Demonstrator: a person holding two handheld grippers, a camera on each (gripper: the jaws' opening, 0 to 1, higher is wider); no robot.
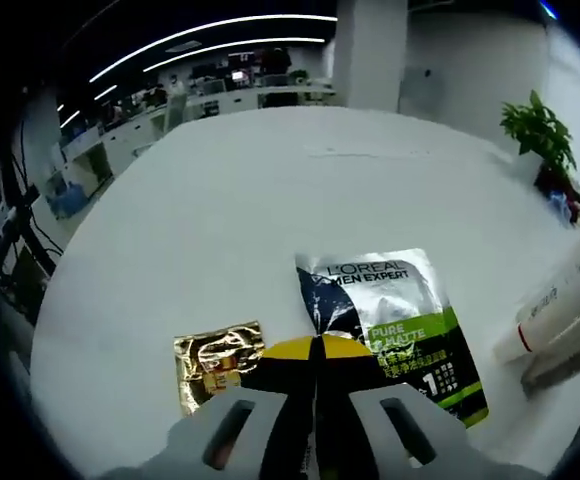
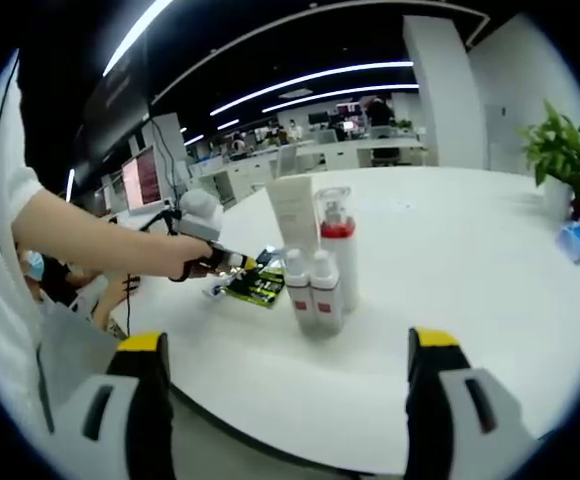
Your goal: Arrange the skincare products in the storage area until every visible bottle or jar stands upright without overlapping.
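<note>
**Skincare products: flat sachets handled beside the upright group**

The skincare products are seen in two places on the white table (image 1: pixel 220 200). In the left gripper view, the left gripper (image 1: pixel 317 352) has its yellow-tipped jaws closed together, with nothing visibly caught between them, over the near edge of the L'Oréal sachet (image 1: pixel 390 320); a gold sachet (image 1: pixel 218 362) lies flat just to its left. In the right gripper view, the right gripper (image 2: pixel 290 375) is held with jaws wide apart, near the table edge, facing the standing bottles (image 2: pixel 320 270).

The sachet should be gripped by one edge, lifted clear, and kept apart from the upright bottles. The person's hand (image 2: pixel 185 262) is extended across the table, forearm level.
</note>
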